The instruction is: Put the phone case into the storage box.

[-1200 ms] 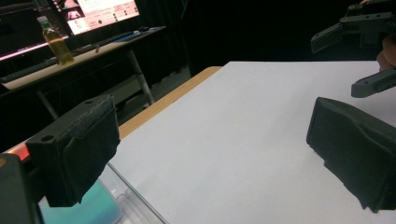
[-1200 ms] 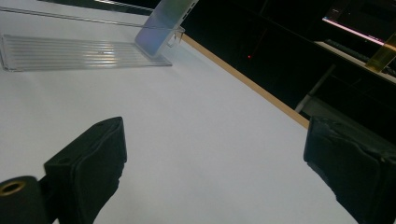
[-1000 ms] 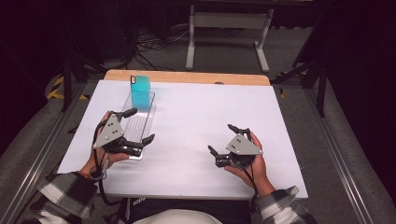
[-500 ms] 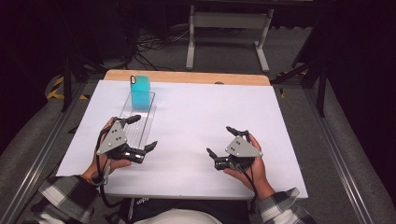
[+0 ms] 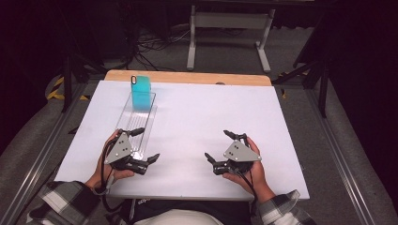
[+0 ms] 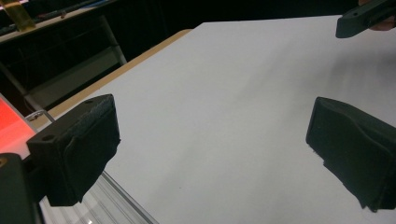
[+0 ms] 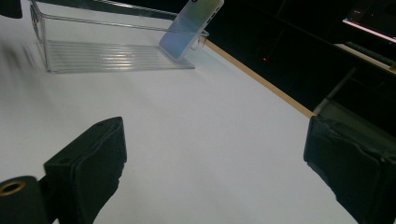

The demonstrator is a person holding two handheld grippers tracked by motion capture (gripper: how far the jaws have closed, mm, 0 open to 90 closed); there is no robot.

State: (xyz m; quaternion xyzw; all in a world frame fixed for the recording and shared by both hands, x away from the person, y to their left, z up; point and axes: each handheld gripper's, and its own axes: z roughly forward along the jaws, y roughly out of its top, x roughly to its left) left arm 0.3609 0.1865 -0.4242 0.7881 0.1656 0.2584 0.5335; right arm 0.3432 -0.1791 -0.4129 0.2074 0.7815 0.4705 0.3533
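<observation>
Clear tray (image 5: 141, 119) holds turquoise phone (image 5: 140, 92); white table (image 5: 197, 122) otherwise bare.

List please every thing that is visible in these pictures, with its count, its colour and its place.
table: one, white top with a wooden far edge, centre
tray: one, clear plastic, long, on the table's left part
phone: one, turquoise, leaning at the tray's far end
metal frame: one, grey, on the floor behind the table
cables: several, dark, on the floor behind the table
sleeves: two, plaid, bottom corners
left gripper: one, black, open, at the tray's near end
right gripper: one, black, open, over the table's right part
</observation>
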